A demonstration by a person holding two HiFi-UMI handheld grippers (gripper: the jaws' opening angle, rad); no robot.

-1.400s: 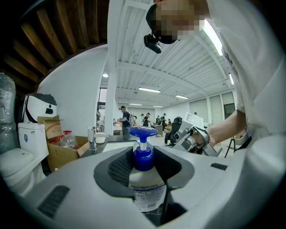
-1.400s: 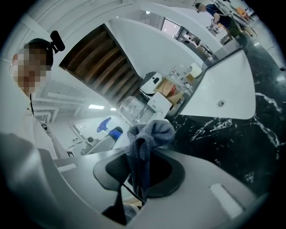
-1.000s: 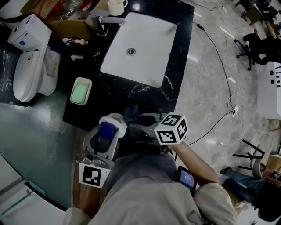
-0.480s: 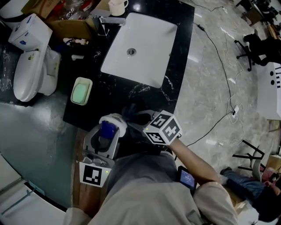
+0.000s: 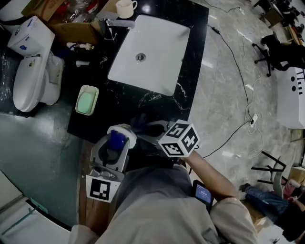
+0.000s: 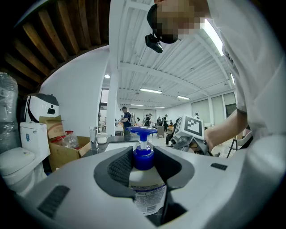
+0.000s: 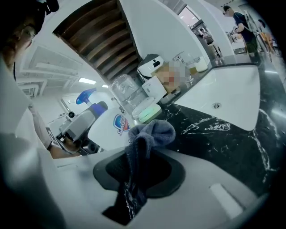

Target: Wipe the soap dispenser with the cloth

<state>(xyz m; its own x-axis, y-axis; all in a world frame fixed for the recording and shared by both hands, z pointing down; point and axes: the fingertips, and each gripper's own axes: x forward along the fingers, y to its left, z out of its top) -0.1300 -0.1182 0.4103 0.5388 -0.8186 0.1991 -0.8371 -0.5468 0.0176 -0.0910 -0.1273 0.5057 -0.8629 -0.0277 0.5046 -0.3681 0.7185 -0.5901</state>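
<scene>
The soap dispenser (image 5: 122,130), a white bottle with a blue pump, is held upright between the jaws of my left gripper (image 5: 116,144), just off the near edge of the counter. In the left gripper view the bottle (image 6: 145,188) fills the gap and the pads press its sides. My right gripper (image 5: 151,131) is shut on a dark grey cloth (image 5: 141,122). In the right gripper view the cloth (image 7: 150,134) bunches out past the jaws, right beside the bottle's label (image 7: 119,124). Whether they touch I cannot tell.
A black marble counter (image 5: 127,102) carries a white sink (image 5: 164,62), a faucet (image 5: 114,23), a cup (image 5: 125,7) and a green soap dish (image 5: 87,101). A toilet (image 5: 29,78) stands to the left. Cables (image 5: 238,62) run over the floor on the right.
My right gripper has rolled and shifted slightly left, its marker cube showing a different face. The cloth stays beside the dispenser. The left gripper and the bottle have not moved.
</scene>
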